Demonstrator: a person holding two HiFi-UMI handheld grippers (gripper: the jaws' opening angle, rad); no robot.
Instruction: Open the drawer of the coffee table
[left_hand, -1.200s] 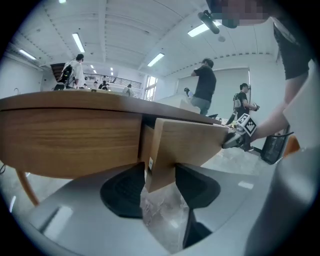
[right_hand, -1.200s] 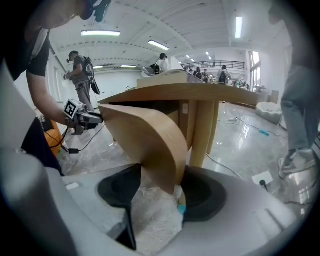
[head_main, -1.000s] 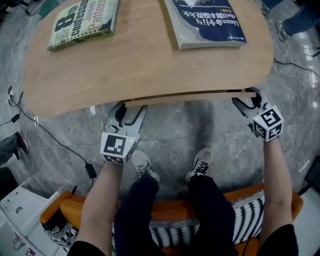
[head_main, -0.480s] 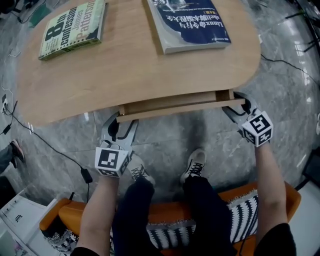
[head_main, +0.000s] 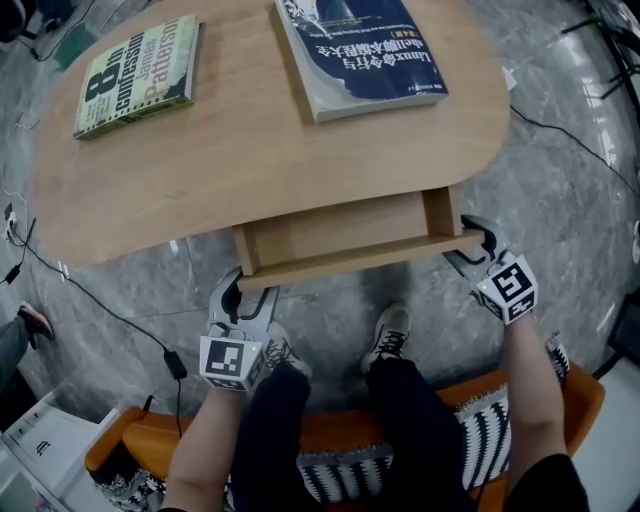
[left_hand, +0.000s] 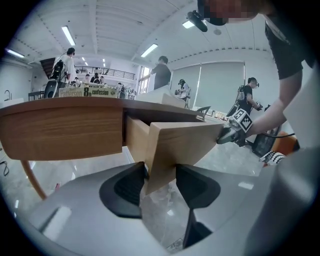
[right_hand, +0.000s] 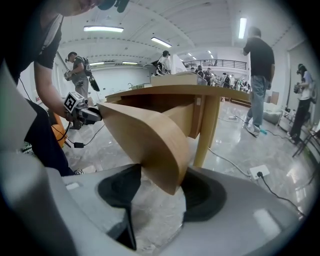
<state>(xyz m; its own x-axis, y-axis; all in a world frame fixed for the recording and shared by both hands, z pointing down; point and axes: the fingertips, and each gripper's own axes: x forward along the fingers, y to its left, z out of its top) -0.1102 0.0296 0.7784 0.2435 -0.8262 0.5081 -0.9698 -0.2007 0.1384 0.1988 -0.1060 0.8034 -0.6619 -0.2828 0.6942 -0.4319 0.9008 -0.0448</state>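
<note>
Drawer (head_main: 345, 240) of pale wood, shallow and rectangular, stood partly out from under the near edge of the rounded wooden counter (head_main: 250, 150), with the left gripper (head_main: 243, 290) jaws clamped on its front panel's left end and the right gripper (head_main: 470, 248) jaws clamped on the right end.

The green book (head_main: 135, 75) on the table (head_main: 250, 160) read "8th confession" in big white letters, "Patterson" beside it. In the left gripper view its spine (left_hand: 87, 92) showed the same two words. The blue book (head_main: 360, 50) carried a white title opening with "Linux", then Chinese characters; its smaller print was too fine to read.
</note>
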